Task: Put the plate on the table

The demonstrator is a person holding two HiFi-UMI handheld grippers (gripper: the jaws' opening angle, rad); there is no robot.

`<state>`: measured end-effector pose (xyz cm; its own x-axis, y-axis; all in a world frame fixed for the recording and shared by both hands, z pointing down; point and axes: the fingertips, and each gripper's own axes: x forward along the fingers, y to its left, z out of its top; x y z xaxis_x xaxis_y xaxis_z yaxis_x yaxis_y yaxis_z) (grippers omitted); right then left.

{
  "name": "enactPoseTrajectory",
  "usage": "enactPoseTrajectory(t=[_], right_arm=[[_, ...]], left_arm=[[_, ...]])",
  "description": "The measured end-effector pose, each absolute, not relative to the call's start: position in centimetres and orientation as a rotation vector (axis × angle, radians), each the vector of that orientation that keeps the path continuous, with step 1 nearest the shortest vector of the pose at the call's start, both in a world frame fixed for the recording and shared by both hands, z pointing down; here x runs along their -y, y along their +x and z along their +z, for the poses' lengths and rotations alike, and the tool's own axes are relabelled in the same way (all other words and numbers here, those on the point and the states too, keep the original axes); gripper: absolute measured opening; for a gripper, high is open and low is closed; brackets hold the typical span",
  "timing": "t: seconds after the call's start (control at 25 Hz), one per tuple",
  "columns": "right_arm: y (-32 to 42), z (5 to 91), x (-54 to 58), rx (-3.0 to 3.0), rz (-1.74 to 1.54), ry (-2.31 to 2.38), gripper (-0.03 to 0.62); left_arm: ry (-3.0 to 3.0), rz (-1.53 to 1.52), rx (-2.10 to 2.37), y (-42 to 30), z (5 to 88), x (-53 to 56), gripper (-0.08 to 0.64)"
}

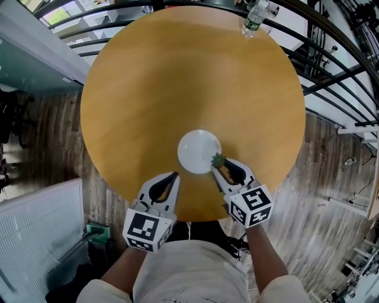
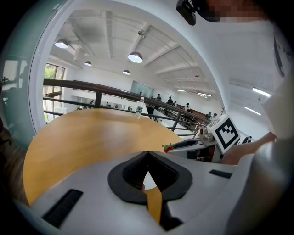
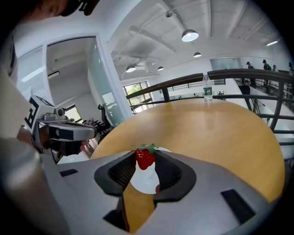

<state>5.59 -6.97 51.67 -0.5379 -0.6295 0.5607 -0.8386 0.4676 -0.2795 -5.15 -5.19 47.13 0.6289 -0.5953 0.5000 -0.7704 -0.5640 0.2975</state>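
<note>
A white plate [image 1: 197, 151] lies flat on the round wooden table [image 1: 177, 89], close to its near edge. My right gripper [image 1: 221, 163] is shut on a small red strawberry [image 1: 218, 159] with green leaves, held over the plate's right rim. In the right gripper view the strawberry [image 3: 145, 157] sits pinched between the pads, with the plate [image 3: 147, 182] just below it. My left gripper [image 1: 175, 176] hovers at the table's near edge, left of the plate, shut and empty. In the left gripper view its jaws [image 2: 147, 154] meet at the tip.
A clear water bottle [image 1: 254, 18] stands at the table's far right edge. Black metal railings [image 1: 331, 65] curve behind the table. A white panel [image 1: 35, 237] lies on the wood floor at the lower left.
</note>
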Motion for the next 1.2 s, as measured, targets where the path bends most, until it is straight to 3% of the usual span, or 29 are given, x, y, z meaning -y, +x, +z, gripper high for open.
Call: enactPoseTrajectory(t=[1.2], right_arm=[[3.2, 60.8, 9.7, 2.181, 0.829, 1.117, 0.146]], left_arm=[[2.28, 0.457, 1.1, -7.1, 49.1, 7.0, 0.021]])
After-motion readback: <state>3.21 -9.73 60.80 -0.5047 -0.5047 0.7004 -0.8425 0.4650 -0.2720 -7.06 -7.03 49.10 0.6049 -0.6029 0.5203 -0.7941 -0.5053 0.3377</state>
